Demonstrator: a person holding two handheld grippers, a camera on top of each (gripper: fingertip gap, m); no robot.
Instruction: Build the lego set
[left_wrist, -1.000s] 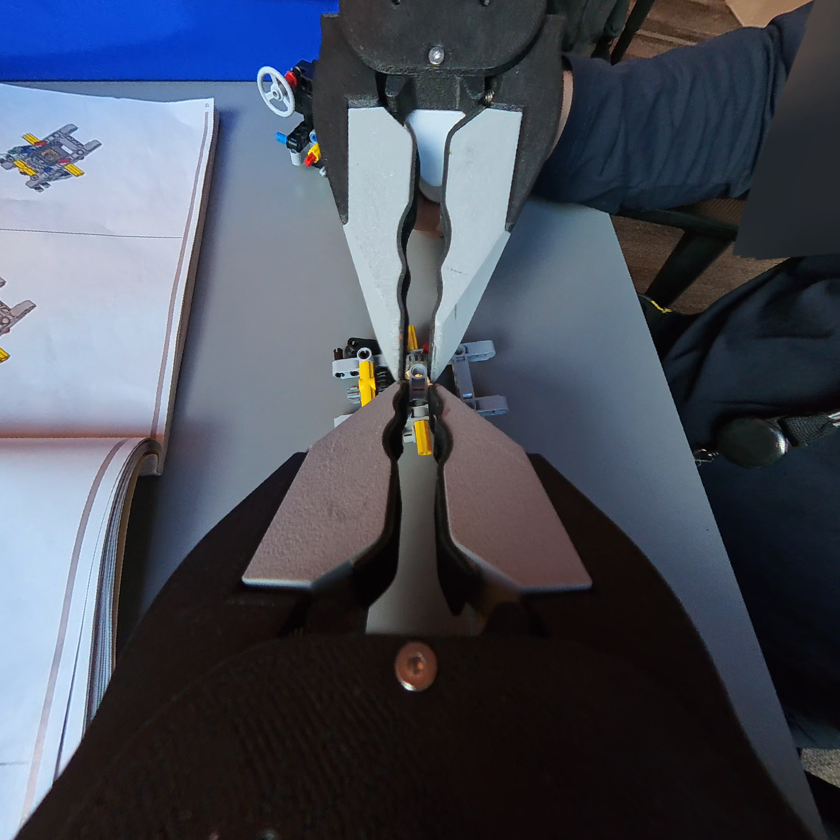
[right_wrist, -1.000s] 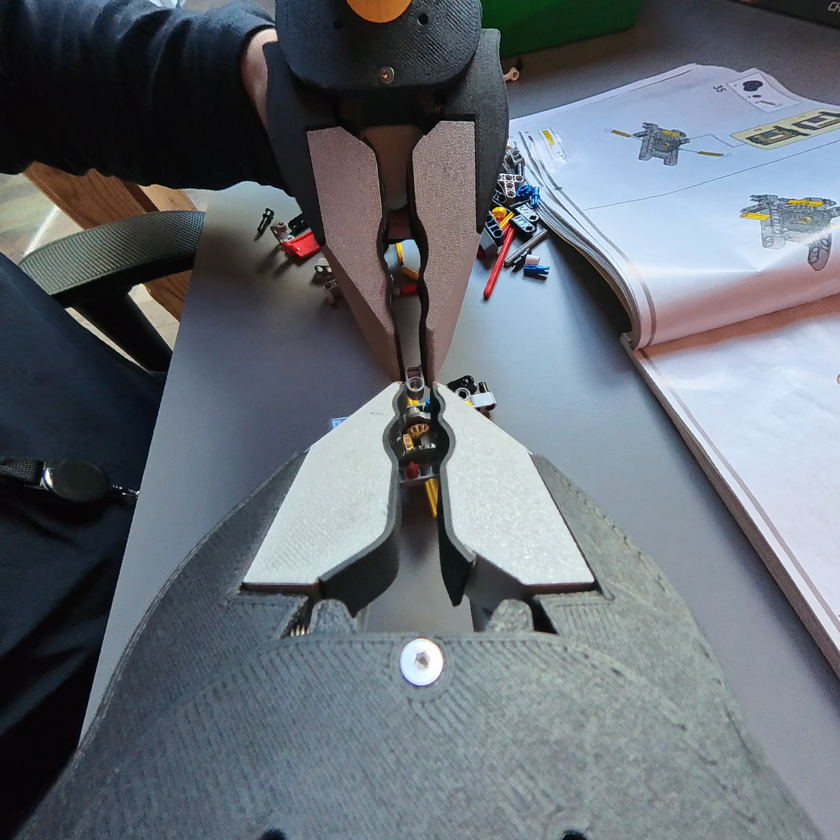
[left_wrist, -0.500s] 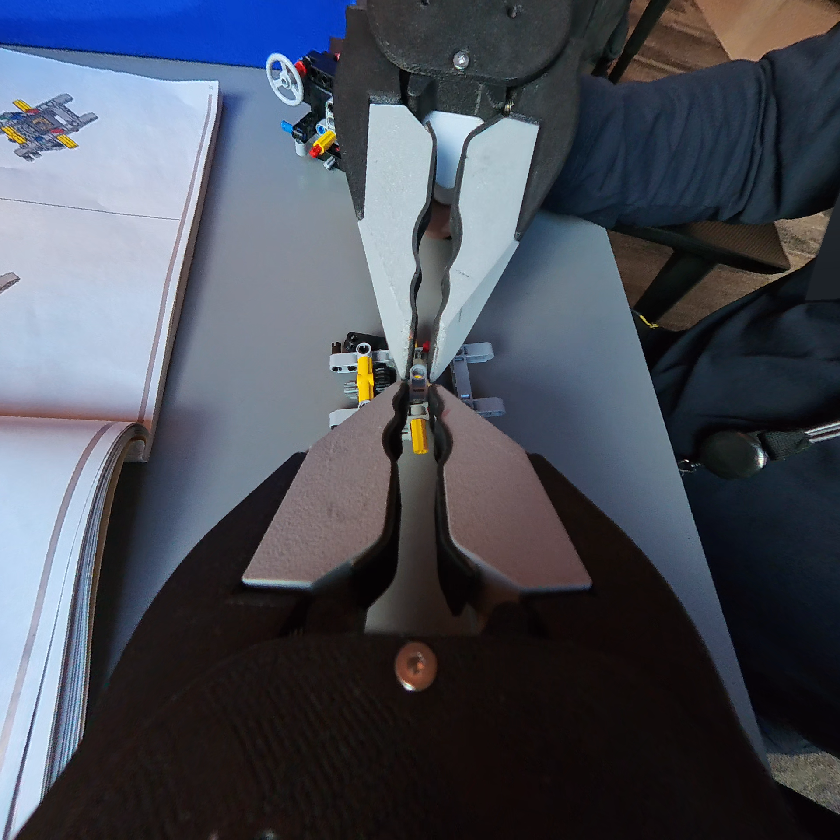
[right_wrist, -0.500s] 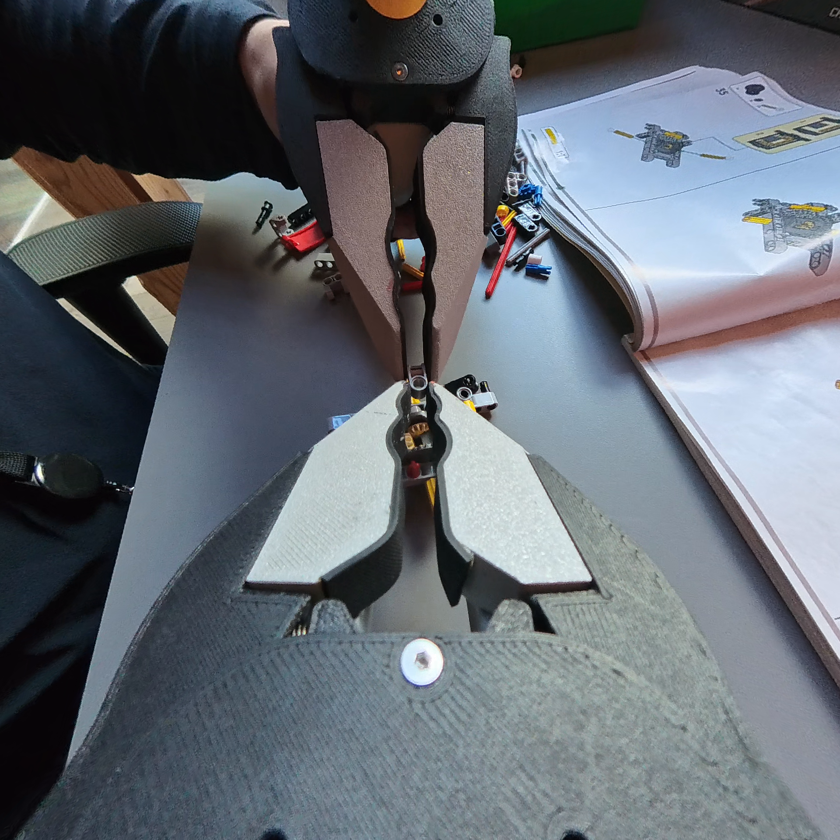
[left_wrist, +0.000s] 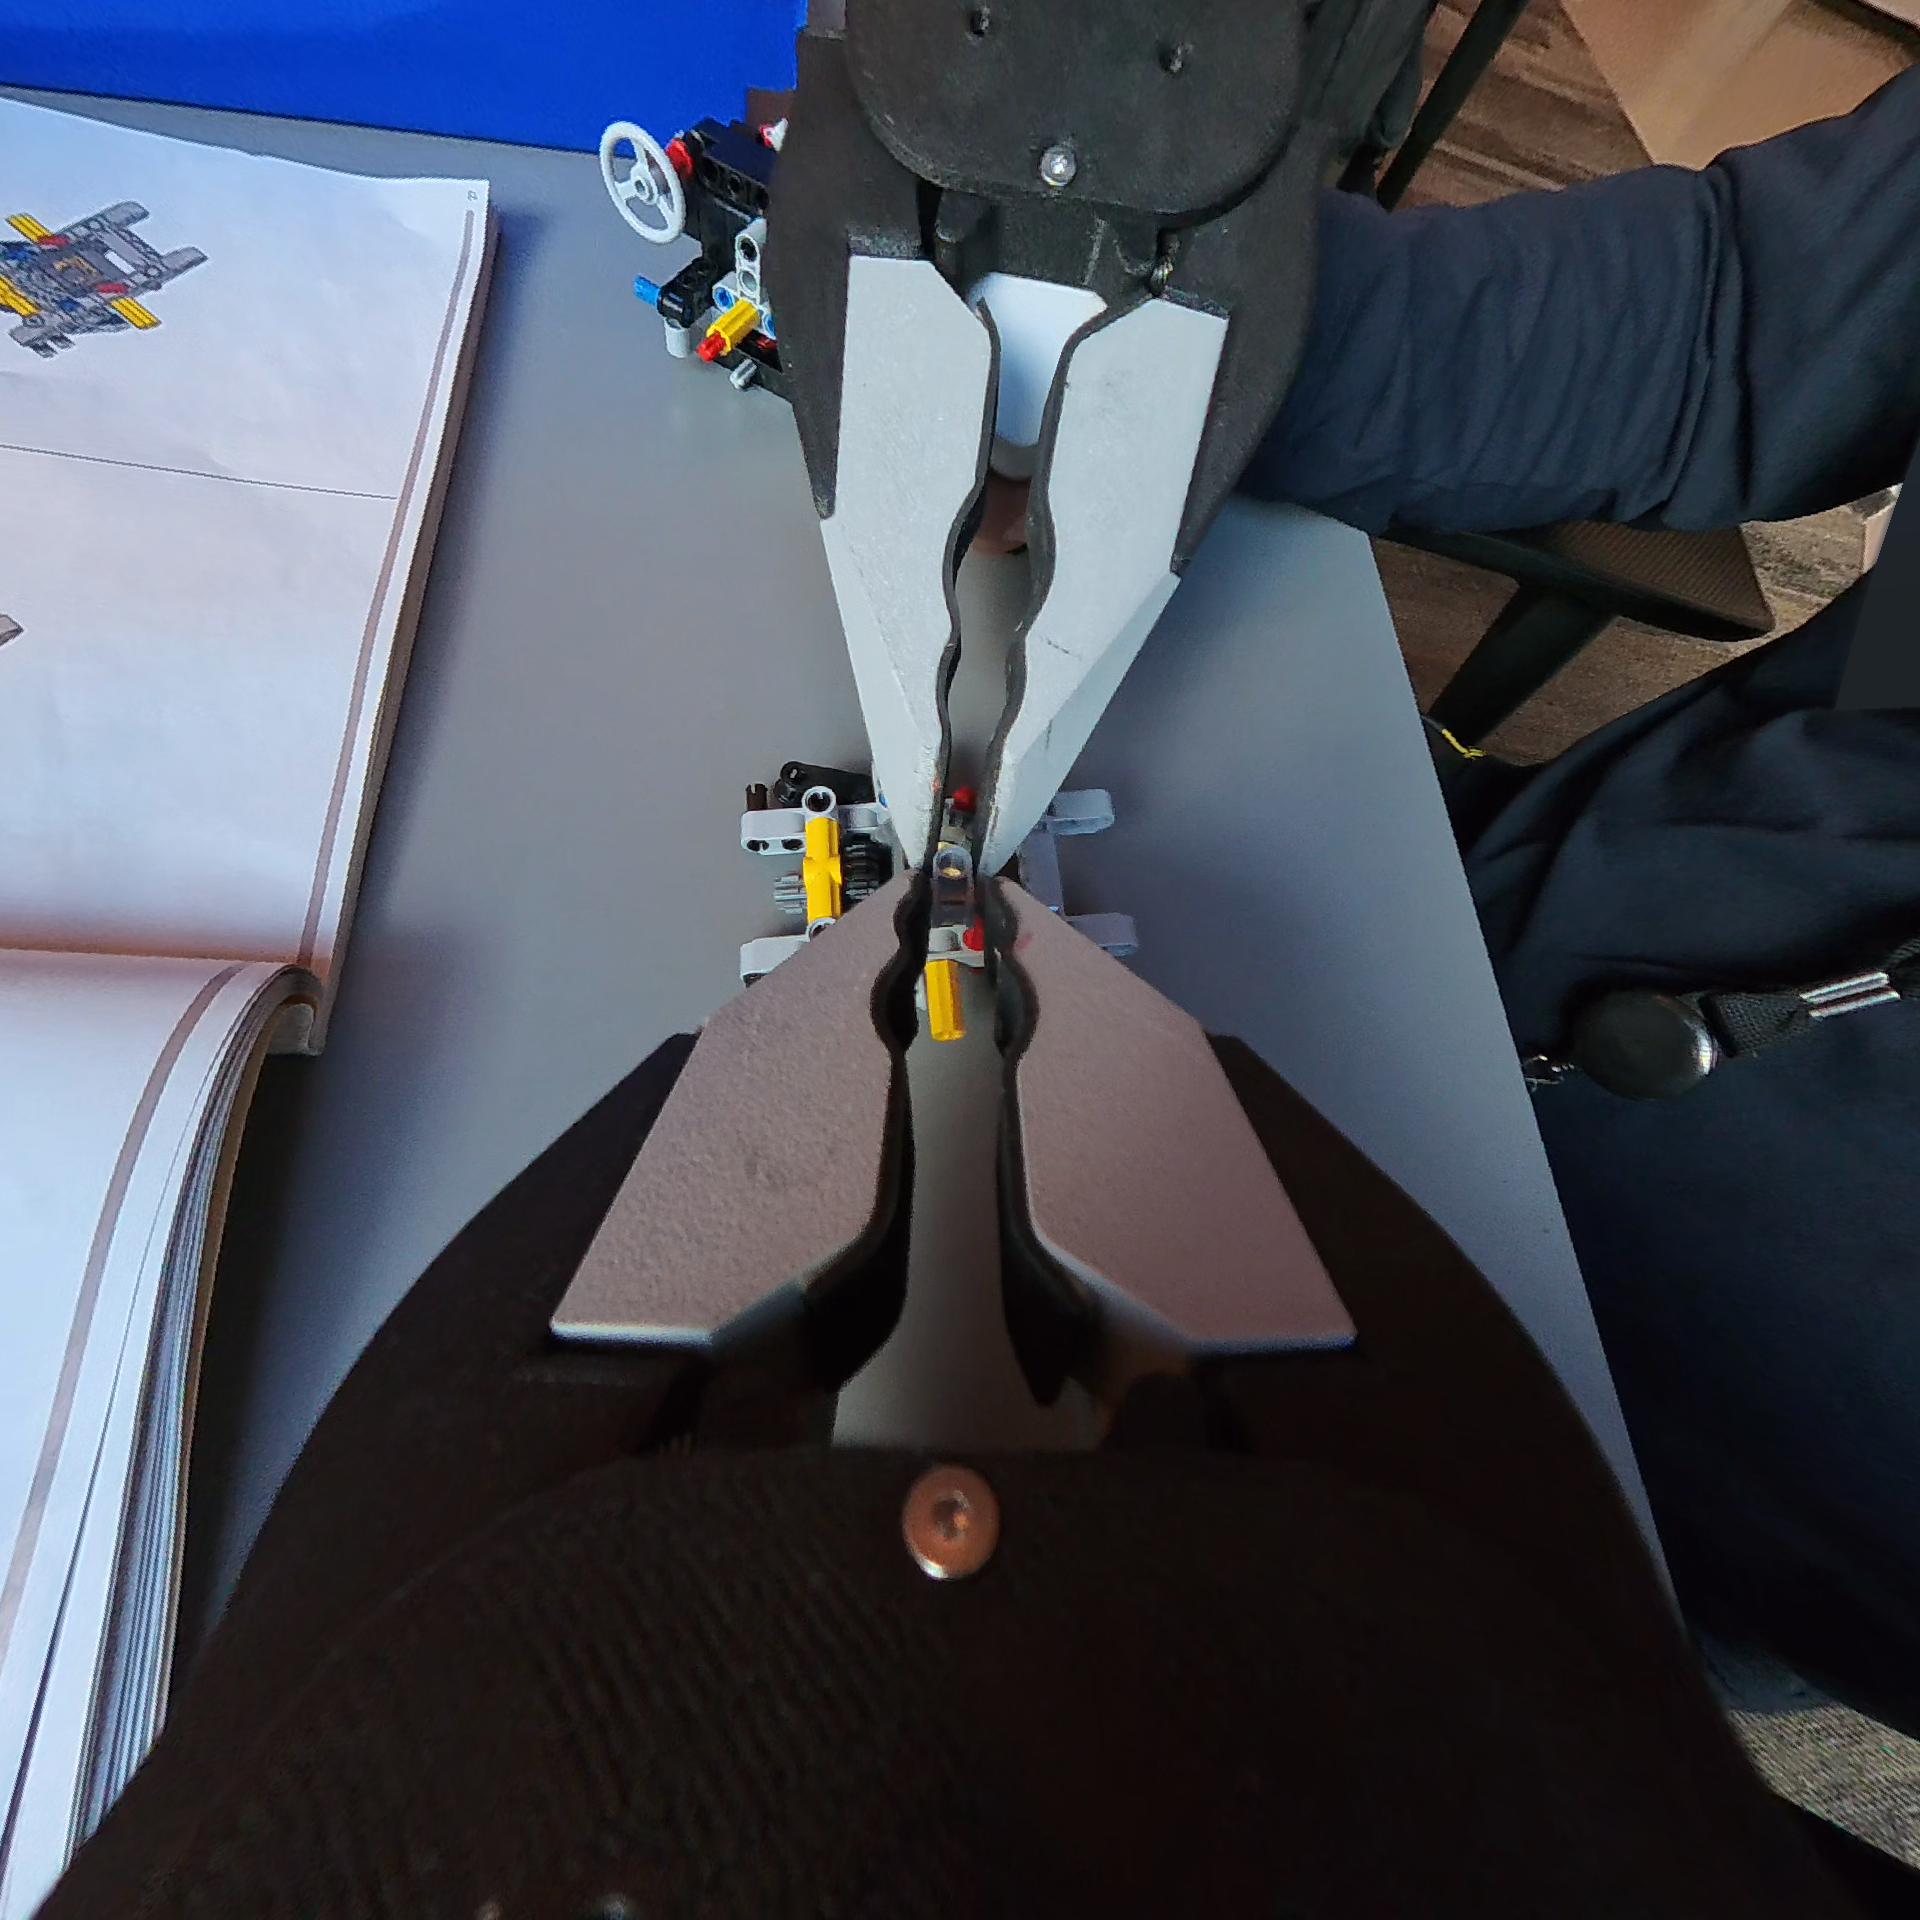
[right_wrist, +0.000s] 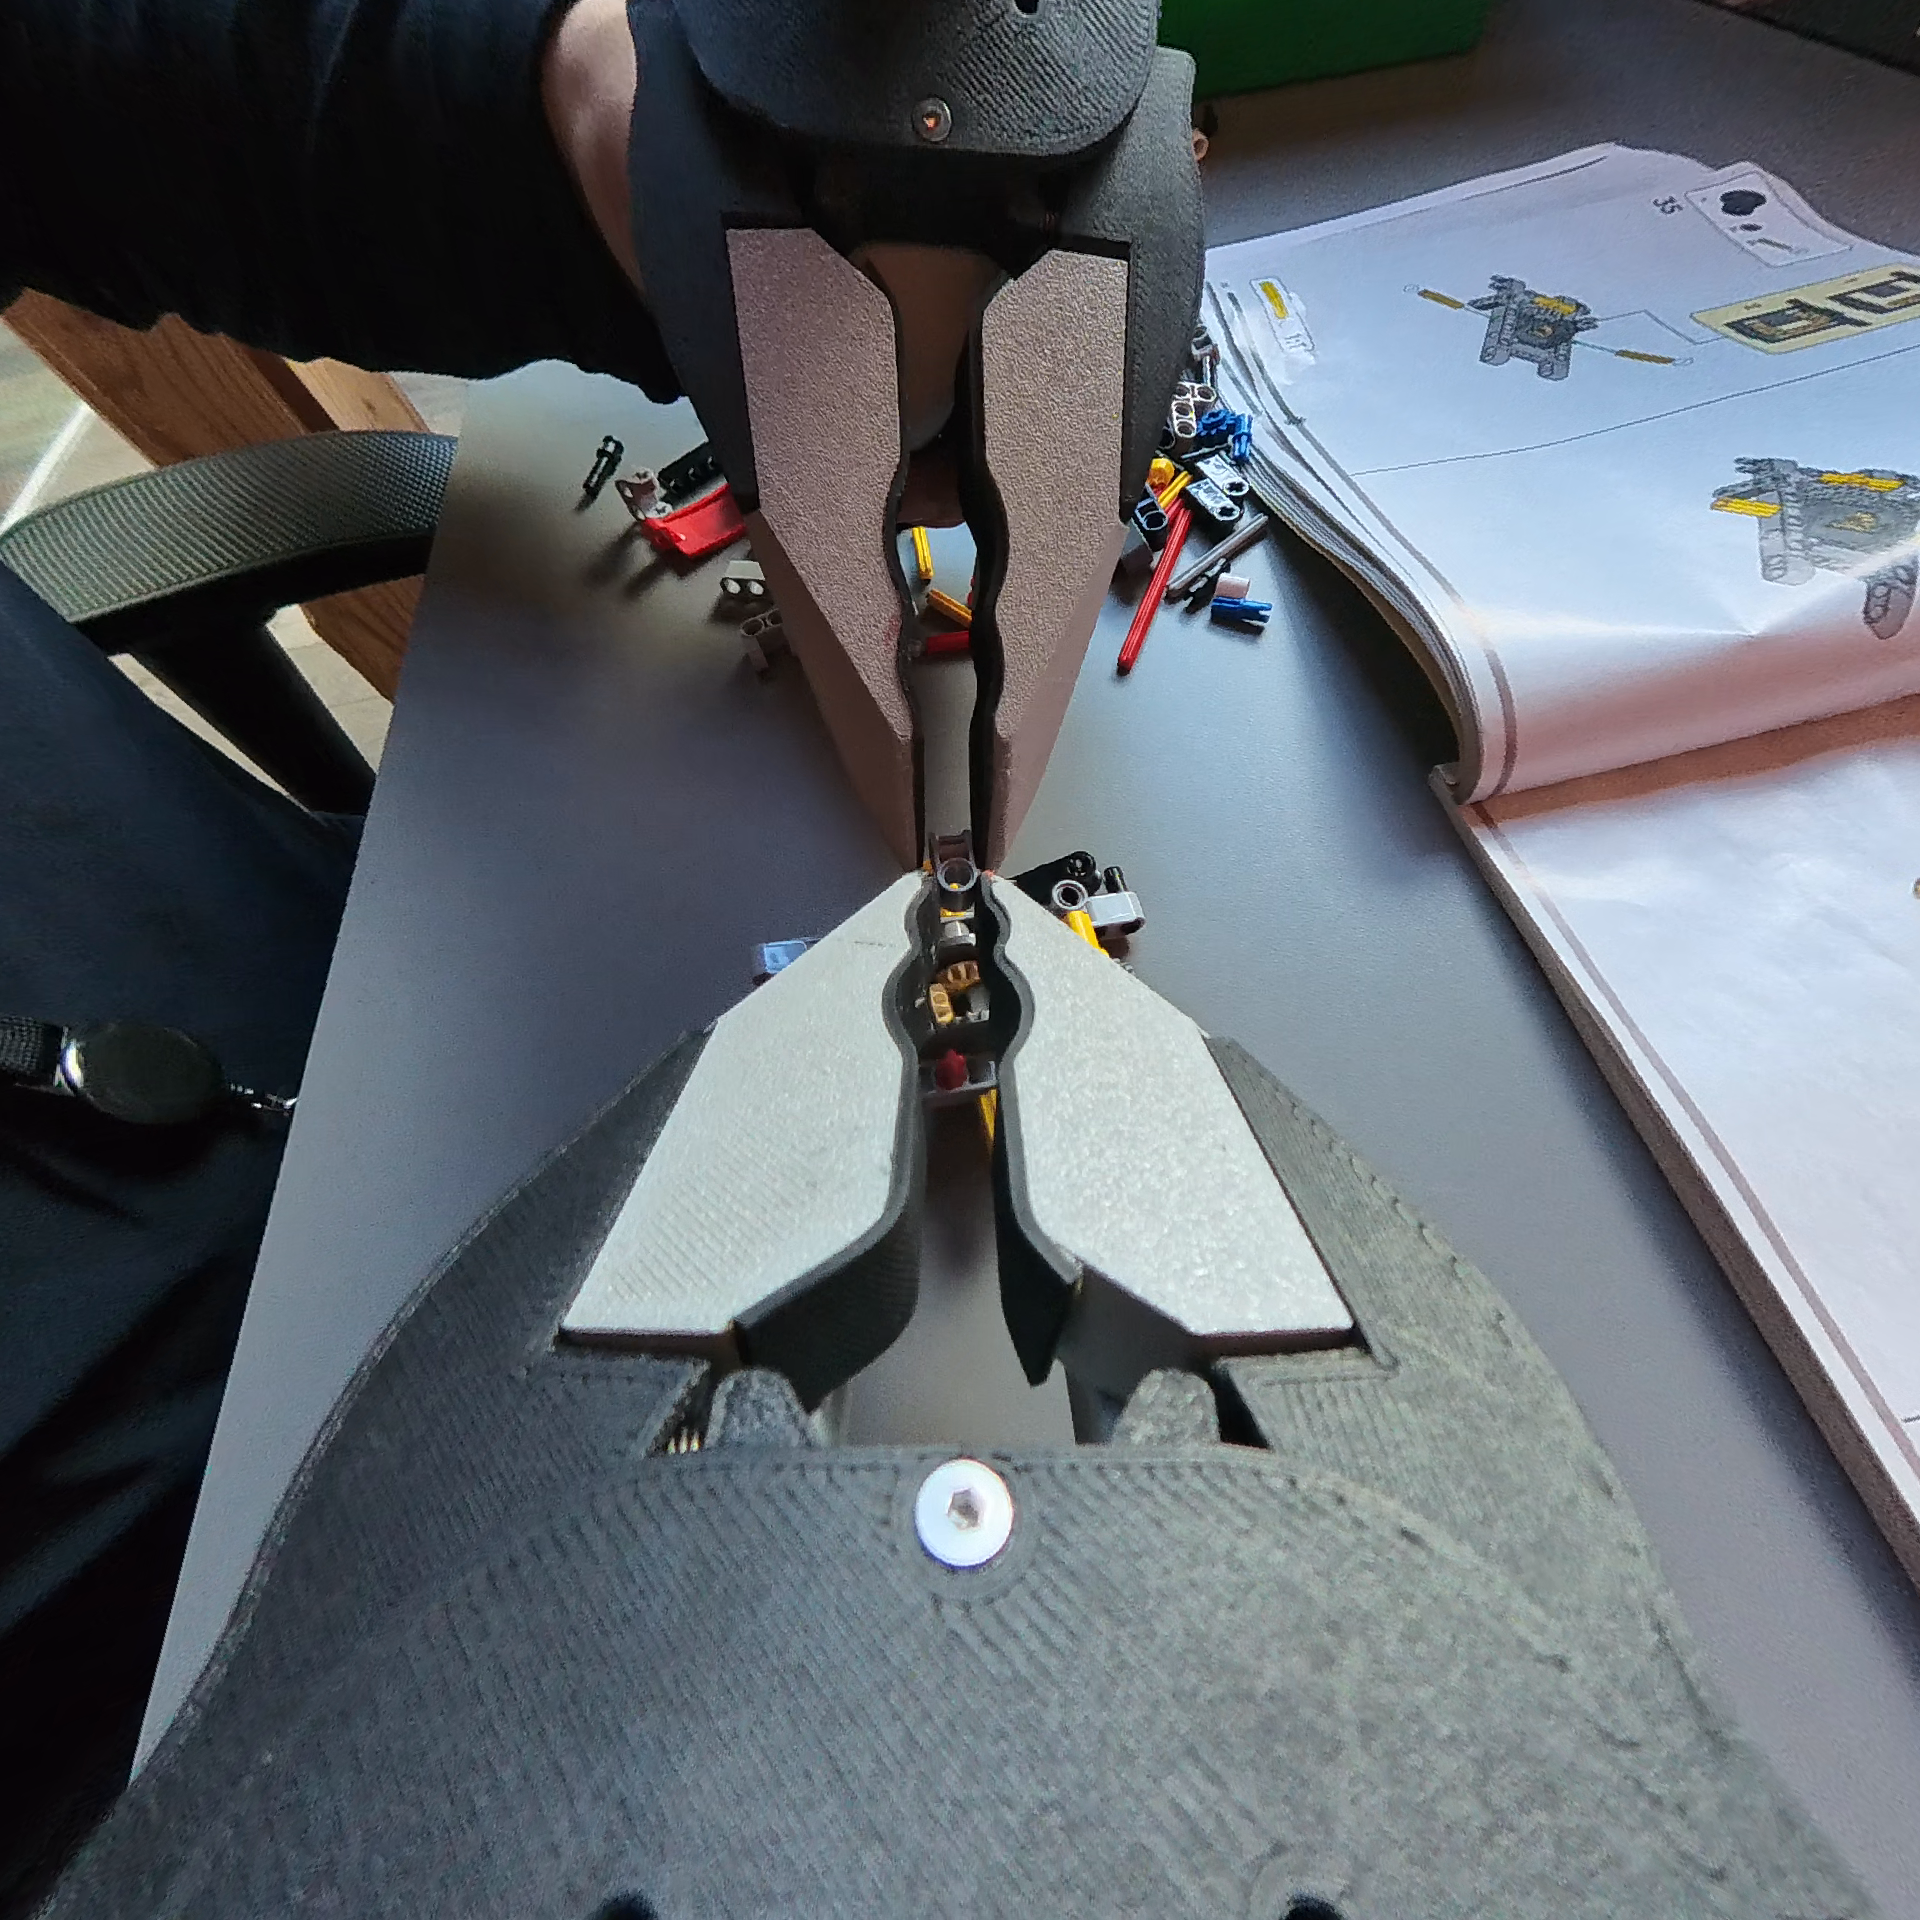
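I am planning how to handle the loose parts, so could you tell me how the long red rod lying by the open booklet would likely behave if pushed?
The red rod looks thin and round, so it would probably roll. It appears stiff, light plastic, likely sliding easily on the smooth table.

The two grippers are meeting tip to tip over the surface, above a small brick assembly. An open booklet is lying to the left; loose bricks are sitting behind the left gripper.

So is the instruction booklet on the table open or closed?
Open. The instruction booklet lies spread flat on the grey table, printed pages facing up, with its stacked page edges curling at the fold.
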